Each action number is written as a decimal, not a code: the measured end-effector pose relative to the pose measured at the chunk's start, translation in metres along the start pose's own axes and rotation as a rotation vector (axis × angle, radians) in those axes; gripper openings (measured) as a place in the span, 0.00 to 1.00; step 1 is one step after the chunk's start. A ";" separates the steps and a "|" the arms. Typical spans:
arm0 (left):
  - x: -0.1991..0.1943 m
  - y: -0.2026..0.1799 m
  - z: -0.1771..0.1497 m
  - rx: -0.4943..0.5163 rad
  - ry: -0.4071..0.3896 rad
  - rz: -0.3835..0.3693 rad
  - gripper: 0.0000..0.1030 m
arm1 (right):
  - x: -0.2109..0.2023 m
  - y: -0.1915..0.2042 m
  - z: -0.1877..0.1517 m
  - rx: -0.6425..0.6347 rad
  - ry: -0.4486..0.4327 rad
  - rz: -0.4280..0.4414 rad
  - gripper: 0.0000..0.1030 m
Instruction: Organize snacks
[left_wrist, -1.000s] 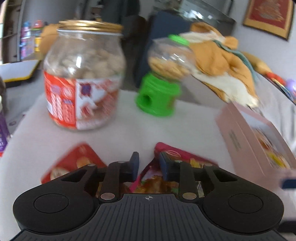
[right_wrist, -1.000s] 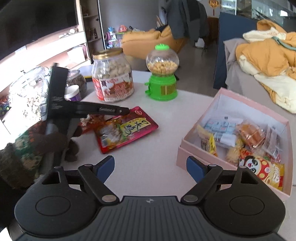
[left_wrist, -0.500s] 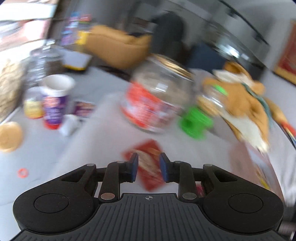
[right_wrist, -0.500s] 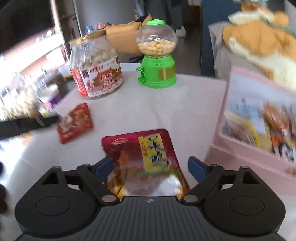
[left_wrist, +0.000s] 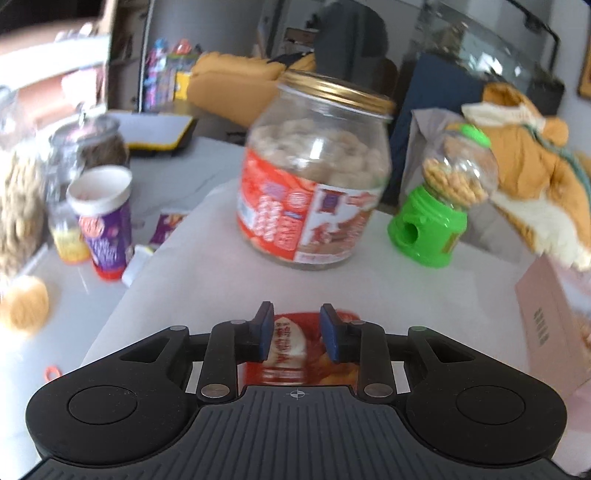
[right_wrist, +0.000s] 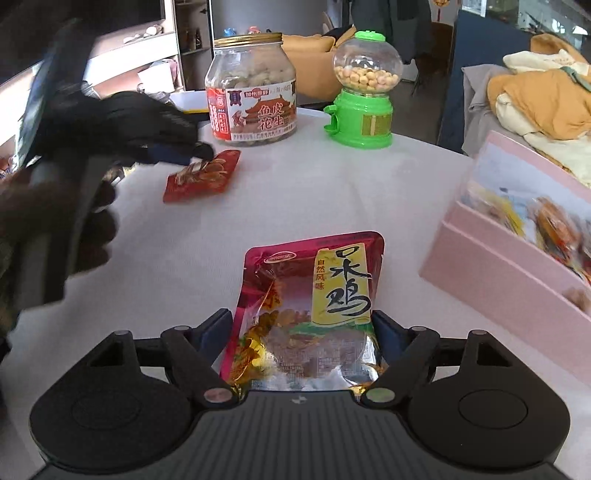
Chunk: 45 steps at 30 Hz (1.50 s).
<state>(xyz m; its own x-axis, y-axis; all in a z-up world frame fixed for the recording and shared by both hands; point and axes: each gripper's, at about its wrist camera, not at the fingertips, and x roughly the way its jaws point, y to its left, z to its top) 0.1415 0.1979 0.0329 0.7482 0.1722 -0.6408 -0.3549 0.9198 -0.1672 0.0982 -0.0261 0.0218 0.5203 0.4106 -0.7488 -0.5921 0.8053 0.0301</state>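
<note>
Nearest to us in the right wrist view, our right gripper (right_wrist: 299, 328) has its two blue-padded fingers (right_wrist: 212, 332) set either side of a glossy magenta snack pouch with a yellow label panel (right_wrist: 314, 306), which lies flat on the white tabletop (right_wrist: 295, 206); the jaws have just been closing around it, yet whether the pads already press its edges we cannot tell. In the left wrist view, our left gripper (left_wrist: 297, 336) hangs over a small red foil snack packet (left_wrist: 291, 347), its jaws a little apart and just opened wider, the packet below them rather than pinched. From the right wrist view that same small red packet (right_wrist: 202, 181) rests on the table further out and to the left, with the left gripper's tips (right_wrist: 201, 151) at its far edge and a dark-gloved hand (right_wrist: 85, 221) on the handle. To the right stands an open pink cardboard box (right_wrist: 498, 280) already holding assorted wrapped snacks. Further back sit a clear glass jar with a gold lid and red label (right_wrist: 251, 88), full of coated peanuts, and beside it a green plastic candy dispenser with a clear globe (right_wrist: 364, 92). Off the table's left edge we see a purple paper cup with a white lid (left_wrist: 105, 221).
</note>
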 end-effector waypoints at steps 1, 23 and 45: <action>0.001 -0.007 -0.001 0.028 0.001 0.006 0.34 | -0.002 0.000 -0.003 -0.004 -0.002 -0.004 0.81; -0.044 0.034 -0.008 -0.007 -0.110 -0.041 0.43 | -0.008 -0.008 -0.023 0.031 -0.055 -0.040 1.00; -0.085 -0.014 -0.100 0.133 0.090 -0.388 0.43 | -0.015 -0.031 -0.020 0.136 -0.088 0.013 0.81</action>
<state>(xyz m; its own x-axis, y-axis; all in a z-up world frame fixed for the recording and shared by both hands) 0.0274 0.1354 0.0149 0.7582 -0.2218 -0.6132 0.0232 0.9489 -0.3146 0.0963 -0.0657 0.0188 0.5684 0.4522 -0.6873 -0.5134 0.8477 0.1332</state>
